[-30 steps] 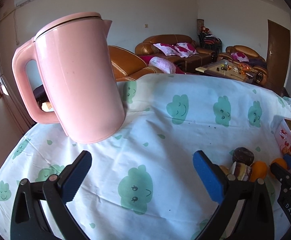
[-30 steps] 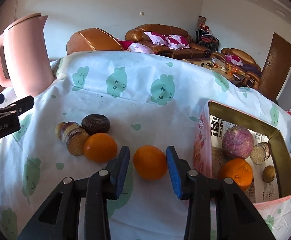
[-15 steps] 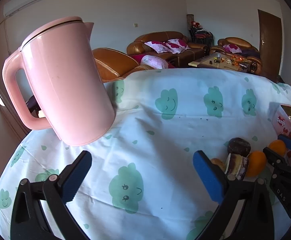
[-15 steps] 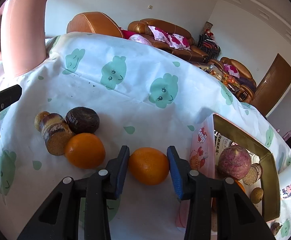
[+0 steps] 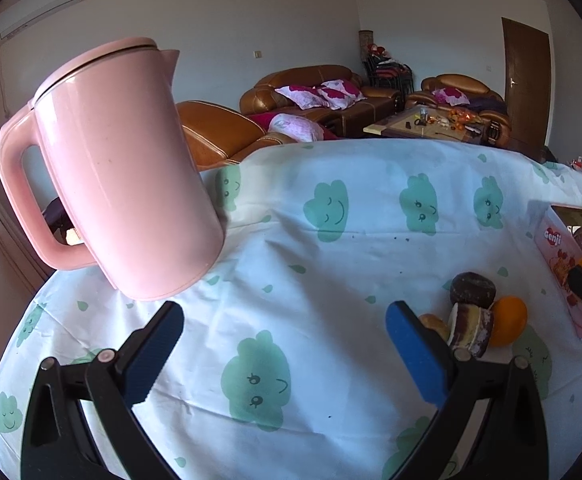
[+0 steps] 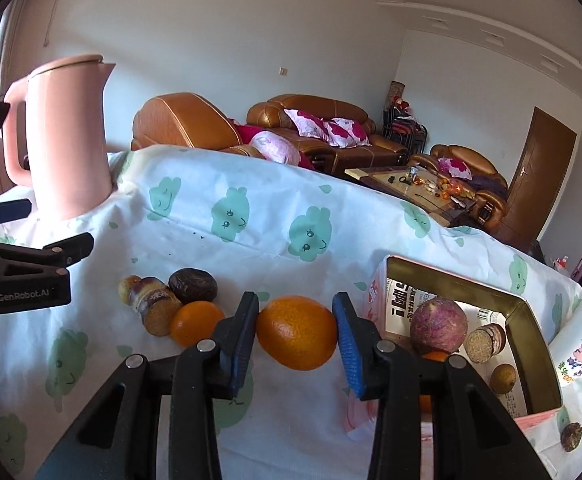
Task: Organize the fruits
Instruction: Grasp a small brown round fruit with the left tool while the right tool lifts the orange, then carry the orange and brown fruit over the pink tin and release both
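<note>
My right gripper [image 6: 295, 334] is shut on an orange [image 6: 297, 333] and holds it above the tablecloth, left of the open pink box [image 6: 529, 320]. The box holds a purple round fruit [image 6: 439, 326], a cut piece [image 6: 485, 342] and a small yellow fruit [image 6: 503, 378]. On the cloth to the left lie a second orange [image 6: 195, 322], a dark round fruit [image 6: 193, 284] and a cut brown piece [image 6: 155, 306]. My left gripper [image 5: 285, 354] is open and empty over the cloth; the same pile [image 5: 473, 312] lies to its right.
A tall pink kettle [image 5: 123, 176] stands at the table's far left. A paper cup [image 6: 581, 350] stands right of the box, and a small dark fruit [image 6: 573, 436] lies in front of it. Sofas and a coffee table are behind the table.
My right gripper has lifted the orange off the cloth and tilted up; the box now sits closer on its right. The left gripper has drifted slightly and stays open.
</note>
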Available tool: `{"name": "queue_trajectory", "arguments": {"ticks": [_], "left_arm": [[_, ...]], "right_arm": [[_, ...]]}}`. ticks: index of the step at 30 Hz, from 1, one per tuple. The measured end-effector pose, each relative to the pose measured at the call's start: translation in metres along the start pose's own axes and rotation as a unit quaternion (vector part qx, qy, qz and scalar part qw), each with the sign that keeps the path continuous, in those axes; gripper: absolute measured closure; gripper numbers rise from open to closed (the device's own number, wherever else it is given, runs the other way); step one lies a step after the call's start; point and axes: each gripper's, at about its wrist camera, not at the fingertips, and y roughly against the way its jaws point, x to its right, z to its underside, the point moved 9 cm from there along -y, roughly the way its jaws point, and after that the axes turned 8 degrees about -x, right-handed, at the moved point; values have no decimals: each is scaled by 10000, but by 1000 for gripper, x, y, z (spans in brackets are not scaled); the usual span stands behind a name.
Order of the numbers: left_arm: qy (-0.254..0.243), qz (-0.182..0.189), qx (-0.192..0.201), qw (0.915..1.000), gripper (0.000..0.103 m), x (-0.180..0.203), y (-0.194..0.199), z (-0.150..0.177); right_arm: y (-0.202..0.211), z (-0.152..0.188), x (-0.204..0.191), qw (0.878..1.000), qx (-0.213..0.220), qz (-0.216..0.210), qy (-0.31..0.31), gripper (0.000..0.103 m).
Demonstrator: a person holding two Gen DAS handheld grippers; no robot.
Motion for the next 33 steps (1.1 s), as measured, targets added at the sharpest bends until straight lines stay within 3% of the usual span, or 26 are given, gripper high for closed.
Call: {"name": "queue_trajectory", "arguments": {"ticks": [5,10,17,21,27,29,33], "left_arm": [[-622,561,-82,9964,14,26,-1,7],[-1418,316,-189,9892,18,52,-6,17],[-1497,876,-485,9837,21,74,-11,20],[-1585,874,-608,9816,20,86,-22,18],[-1397,1257,-731,9795,56,94,-31,9],[-1480,1397,-732,9763,74,99,-28,11],[-1597,1289,-697,9762,74,97,-22,18]], "right_arm": [[8,6,8,9996,-36,-227,-155,63],[2,9,19,9975,-183,-491,-475,63],[0,9,22,9965,-225,-614,-517,63],[2,7,27,9963,-191,-628,-560,63],[-1,9,27,9961,-234,-637,-569,63],[-3,10,27,9956,-280,-666,-588,63],[-3,10,29,9956,-273,-660,-604,62]]}}
